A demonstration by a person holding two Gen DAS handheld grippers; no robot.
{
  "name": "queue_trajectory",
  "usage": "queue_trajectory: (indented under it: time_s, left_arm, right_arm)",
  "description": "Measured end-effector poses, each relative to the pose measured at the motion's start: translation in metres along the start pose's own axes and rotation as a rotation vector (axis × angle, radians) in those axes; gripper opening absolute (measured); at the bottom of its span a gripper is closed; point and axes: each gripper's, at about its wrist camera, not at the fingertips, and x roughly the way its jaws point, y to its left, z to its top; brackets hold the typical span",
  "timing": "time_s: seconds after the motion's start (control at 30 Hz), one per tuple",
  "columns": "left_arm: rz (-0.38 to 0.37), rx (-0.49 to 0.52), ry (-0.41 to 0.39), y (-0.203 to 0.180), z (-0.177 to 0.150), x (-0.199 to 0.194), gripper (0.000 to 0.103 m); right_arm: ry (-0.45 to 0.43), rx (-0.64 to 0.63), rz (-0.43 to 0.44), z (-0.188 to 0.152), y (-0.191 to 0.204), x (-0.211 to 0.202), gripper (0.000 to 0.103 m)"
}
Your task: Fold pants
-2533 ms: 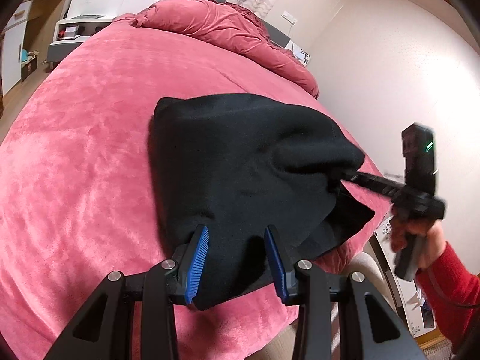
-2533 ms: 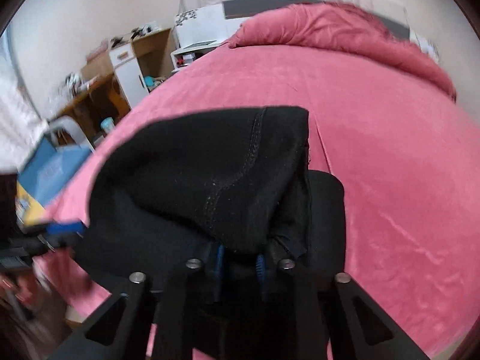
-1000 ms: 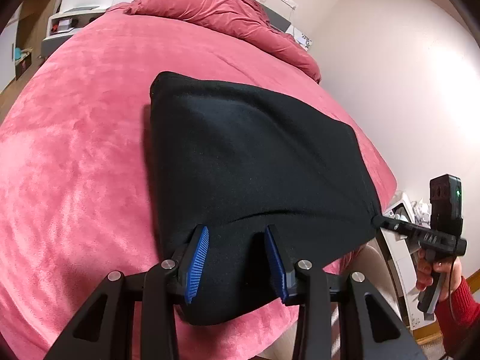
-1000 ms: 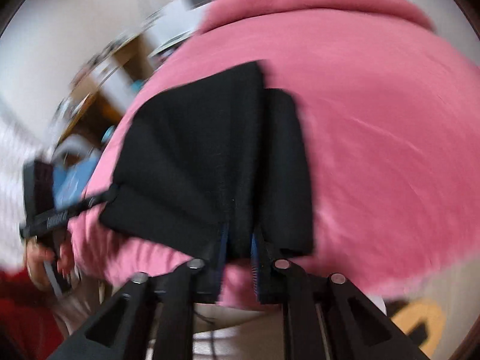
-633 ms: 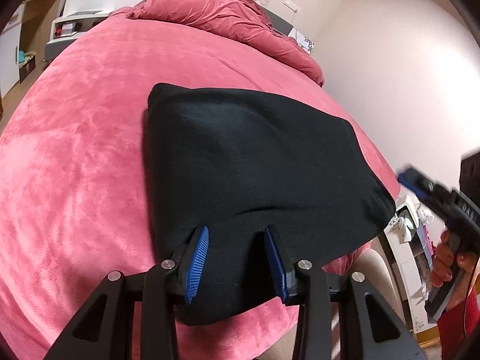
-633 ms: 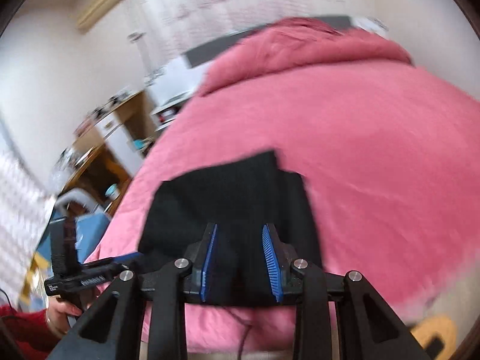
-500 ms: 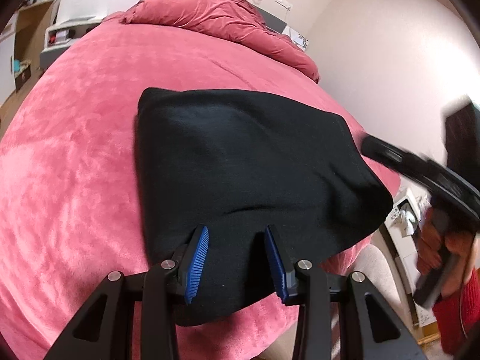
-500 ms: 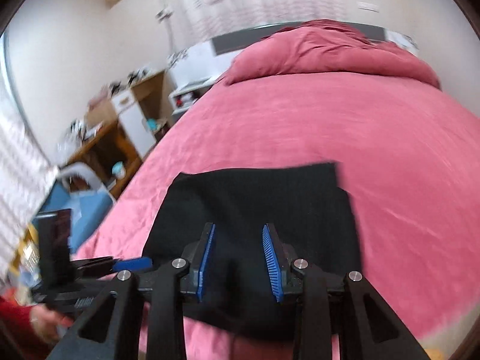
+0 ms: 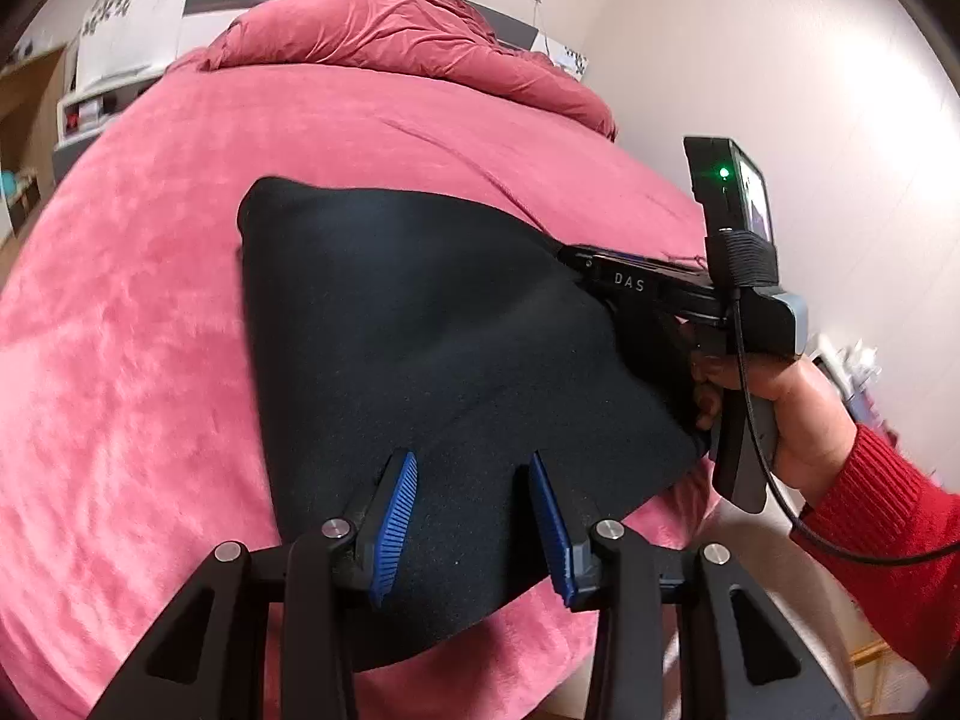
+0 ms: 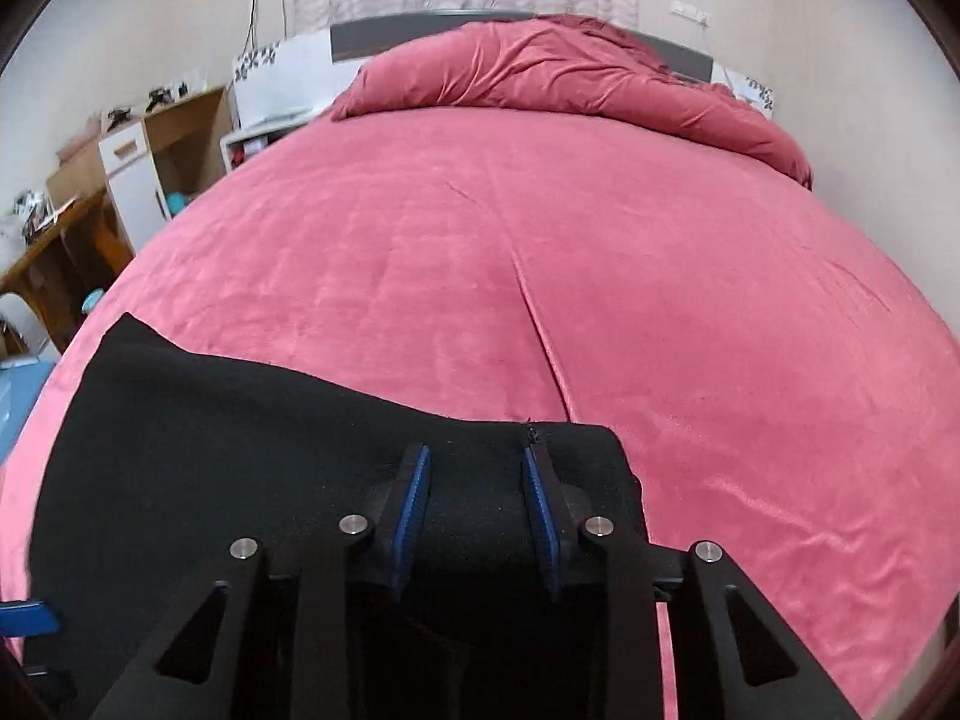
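The folded black pants (image 9: pixel 432 360) lie at the bed's (image 9: pixel 120 312) near edge. The left gripper (image 9: pixel 474 516) hovers over their 6 o'clock hem, jaws wide. At 3 o'clock, the right gripper (image 10: pixel 475 498) gapes wide over them.

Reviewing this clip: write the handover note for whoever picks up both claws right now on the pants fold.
Left claw: open, holding nothing, poised over the near edge of the black pants.
Right claw: open, over the pants' right side; from the left wrist view its front end reaches to the right edge of the fabric. No grip visible.
Pants: folded into a compact dark block, lying flat near the foot edge of the pink bedspread.
Done: the pants lie folded in layers.
Left: judge whether one more fold or smoothing is wanted; the right-hand edge looks slightly raised.
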Motion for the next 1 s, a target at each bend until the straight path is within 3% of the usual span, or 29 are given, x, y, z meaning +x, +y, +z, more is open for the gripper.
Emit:
queue_trajectory:
  time_s: [0.07, 0.13, 0.2, 0.27, 0.37, 0.5, 0.57, 0.63, 0.73, 0.77, 0.87, 1.0]
  left_arm:
    - [-0.006, 0.012, 0.003, -0.003, 0.007, -0.003, 0.04]
    - [-0.028, 0.025, -0.018, -0.004, 0.019, -0.008, 0.04]
    - [-0.009, 0.046, -0.049, -0.005, 0.033, -0.012, 0.04]
    - [0.007, 0.048, -0.075, -0.004, 0.049, -0.011, 0.04]
    - [-0.006, 0.031, -0.055, -0.003, 0.068, 0.005, 0.04]
    - [0.046, 0.075, -0.004, -0.014, 0.084, 0.037, 0.04]
    - [0.105, 0.092, 0.019, -0.019, 0.093, 0.057, 0.04]
    - [0.159, 0.114, 0.026, -0.021, 0.099, 0.073, 0.04]
    - [0.203, 0.154, 0.043, -0.025, 0.102, 0.093, 0.041]
    - [0.208, 0.161, 0.042, -0.021, 0.103, 0.095, 0.041]
    - [0.209, 0.144, 0.04, -0.02, 0.104, 0.101, 0.042]
    - [0.21, 0.142, 0.028, -0.026, 0.099, 0.093, 0.042]
  right_arm:
    - [-0.007, -0.01, -0.005, -0.001, 0.004, -0.003, 0.031]
    - [-0.009, 0.062, 0.054, 0.0, -0.009, -0.012, 0.031]
    - [-0.037, 0.18, 0.101, 0.002, -0.023, -0.034, 0.037]
    - [-0.097, 0.234, 0.089, -0.006, -0.027, -0.059, 0.047]
    - [-0.116, 0.204, 0.115, -0.011, -0.019, -0.077, 0.047]
    - [-0.061, 0.047, 0.058, -0.012, 0.0, -0.063, 0.042]
    - [-0.027, 0.038, 0.01, -0.013, -0.004, -0.05, 0.04]
    - [0.024, 0.092, 0.015, -0.015, -0.018, -0.03, 0.04]
    - [0.049, 0.272, 0.074, -0.025, -0.05, -0.008, 0.051]
    - [0.048, 0.318, 0.087, -0.029, -0.059, -0.003, 0.06]
    - [0.048, 0.457, 0.18, -0.044, -0.079, 0.009, 0.065]
    - [0.031, 0.44, 0.17, -0.043, -0.075, 0.002, 0.065]
